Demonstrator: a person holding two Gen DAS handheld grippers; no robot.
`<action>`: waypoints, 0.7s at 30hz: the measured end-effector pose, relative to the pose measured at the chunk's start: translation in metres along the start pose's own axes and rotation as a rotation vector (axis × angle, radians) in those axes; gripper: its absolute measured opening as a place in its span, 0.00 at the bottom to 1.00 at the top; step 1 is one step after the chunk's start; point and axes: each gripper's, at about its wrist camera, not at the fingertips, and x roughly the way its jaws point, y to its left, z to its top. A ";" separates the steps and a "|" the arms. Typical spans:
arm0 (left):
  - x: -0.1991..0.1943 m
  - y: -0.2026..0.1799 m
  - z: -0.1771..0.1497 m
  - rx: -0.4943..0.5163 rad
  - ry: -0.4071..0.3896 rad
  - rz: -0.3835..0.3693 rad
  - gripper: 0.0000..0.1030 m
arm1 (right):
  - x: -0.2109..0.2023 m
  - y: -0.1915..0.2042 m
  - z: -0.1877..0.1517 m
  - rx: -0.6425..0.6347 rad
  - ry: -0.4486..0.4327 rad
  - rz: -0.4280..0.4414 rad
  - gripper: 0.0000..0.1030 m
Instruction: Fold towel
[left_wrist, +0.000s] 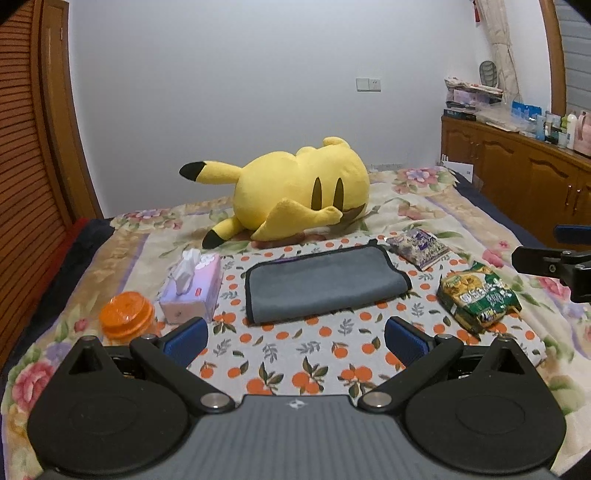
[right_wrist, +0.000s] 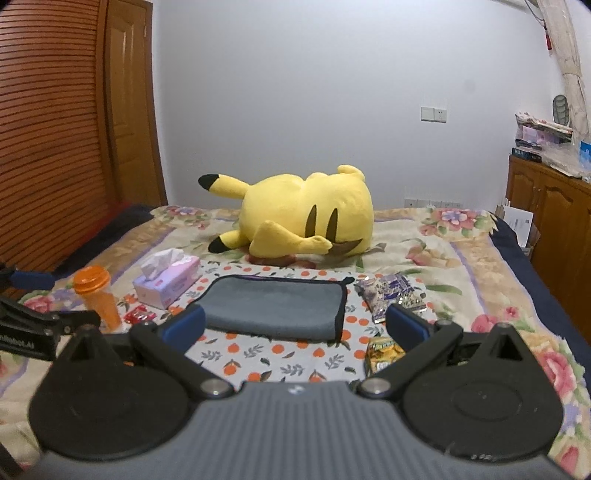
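The left gripper (left_wrist: 295, 341) hovers level, jaws spread wide and empty. The right gripper (right_wrist: 295, 328) hangs at its 3 o'clock, likewise agape.

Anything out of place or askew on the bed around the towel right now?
Nothing spilled or damaged. The grey towel lies folded, slightly skewed on the orange-print cloth, one black-edged corner sticking out at the far right. The yellow plush lies tipped on its side behind it. Both grippers, left and right, are open and empty.
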 end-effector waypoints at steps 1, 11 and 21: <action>-0.001 0.000 -0.003 -0.002 0.004 0.001 1.00 | -0.001 0.001 -0.002 0.007 0.004 0.002 1.00; -0.015 0.001 -0.027 -0.011 0.027 0.002 1.00 | -0.019 0.010 -0.027 0.003 0.026 0.004 1.00; -0.022 -0.009 -0.047 -0.006 0.044 -0.010 1.00 | -0.029 0.017 -0.043 0.004 0.038 0.009 1.00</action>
